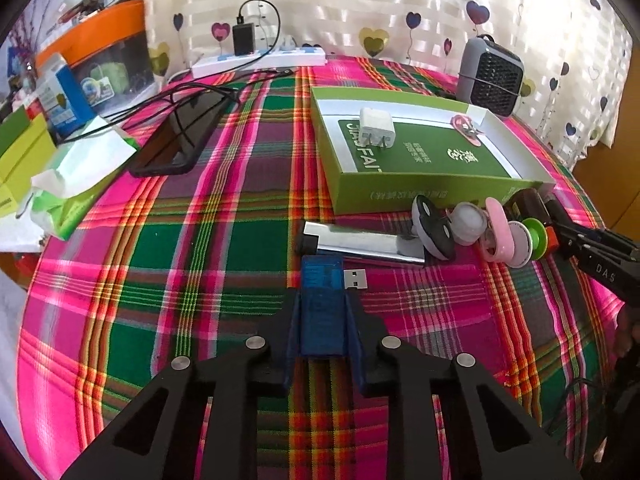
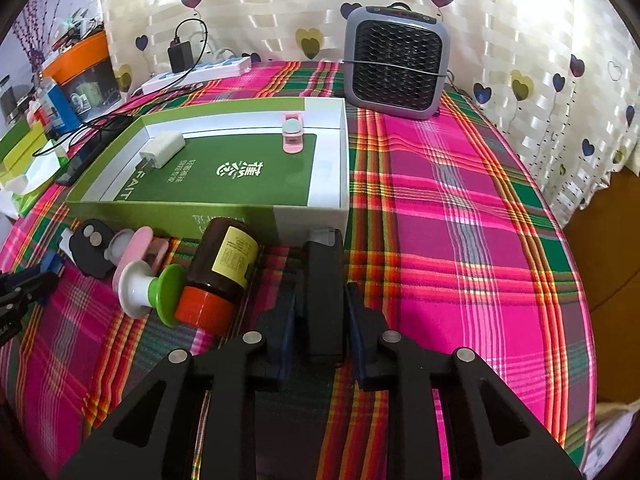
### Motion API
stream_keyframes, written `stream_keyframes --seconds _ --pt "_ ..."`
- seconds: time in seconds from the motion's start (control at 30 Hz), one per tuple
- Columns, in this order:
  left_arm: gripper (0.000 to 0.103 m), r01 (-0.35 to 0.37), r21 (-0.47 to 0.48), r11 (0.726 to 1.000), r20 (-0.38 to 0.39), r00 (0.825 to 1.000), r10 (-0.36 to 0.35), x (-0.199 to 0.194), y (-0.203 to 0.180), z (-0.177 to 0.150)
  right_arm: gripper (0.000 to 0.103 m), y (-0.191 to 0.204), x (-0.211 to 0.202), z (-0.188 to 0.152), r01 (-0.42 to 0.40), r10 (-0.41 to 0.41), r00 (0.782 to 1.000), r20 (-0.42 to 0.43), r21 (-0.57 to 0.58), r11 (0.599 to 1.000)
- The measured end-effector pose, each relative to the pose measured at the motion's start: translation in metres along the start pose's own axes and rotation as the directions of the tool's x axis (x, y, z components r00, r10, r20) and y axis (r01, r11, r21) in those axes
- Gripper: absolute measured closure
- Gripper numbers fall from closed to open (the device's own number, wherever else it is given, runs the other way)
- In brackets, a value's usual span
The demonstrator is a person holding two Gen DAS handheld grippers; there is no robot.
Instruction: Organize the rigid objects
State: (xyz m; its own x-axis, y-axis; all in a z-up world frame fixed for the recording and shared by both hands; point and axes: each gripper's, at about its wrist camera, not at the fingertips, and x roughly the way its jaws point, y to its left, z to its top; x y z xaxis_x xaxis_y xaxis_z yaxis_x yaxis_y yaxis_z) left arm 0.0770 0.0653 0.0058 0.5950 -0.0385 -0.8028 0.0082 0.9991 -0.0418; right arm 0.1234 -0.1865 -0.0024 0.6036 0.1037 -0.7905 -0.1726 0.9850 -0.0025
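My left gripper (image 1: 322,300) is shut on a blue USB card reader (image 1: 322,308), its plug (image 1: 355,279) sticking out to the right, low over the plaid cloth. My right gripper (image 2: 322,300) is shut on a black rectangular device (image 2: 324,296) beside the green box's (image 2: 172,218) near right corner. The box (image 1: 420,192) holds a white charger (image 1: 376,128) and a pink clip (image 2: 293,134). A brown bottle with red cap (image 2: 218,272), a green-white suction cup (image 2: 154,288), pink cases (image 1: 498,232), a black disc (image 1: 434,226) and a silver bar (image 1: 360,242) lie in front of it.
A grey fan heater (image 2: 396,62) stands at the back. A black phone (image 1: 180,132) with cables lies at the left, near a tissue pack (image 1: 80,176), a power strip (image 1: 260,58) and stacked boxes (image 1: 24,152). The table edge curves at the right.
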Motion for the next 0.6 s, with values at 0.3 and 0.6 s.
stream_keyframes --seconds 0.3,0.6 --pt "0.082 0.022 0.003 1.0 0.006 1.0 -0.022 -0.0005 0.0027 -0.0007 0.079 0.0042 -0.0026 -0.0032 0.015 -0.015 1.0 -0.002 0.027 1.0" --pt "0.082 0.022 -0.008 1.0 0.007 1.0 -0.022 -0.0019 0.0037 -0.0012 0.079 0.0056 -0.0042 -0.0053 0.013 -0.013 1.0 0.001 0.032 0.999"
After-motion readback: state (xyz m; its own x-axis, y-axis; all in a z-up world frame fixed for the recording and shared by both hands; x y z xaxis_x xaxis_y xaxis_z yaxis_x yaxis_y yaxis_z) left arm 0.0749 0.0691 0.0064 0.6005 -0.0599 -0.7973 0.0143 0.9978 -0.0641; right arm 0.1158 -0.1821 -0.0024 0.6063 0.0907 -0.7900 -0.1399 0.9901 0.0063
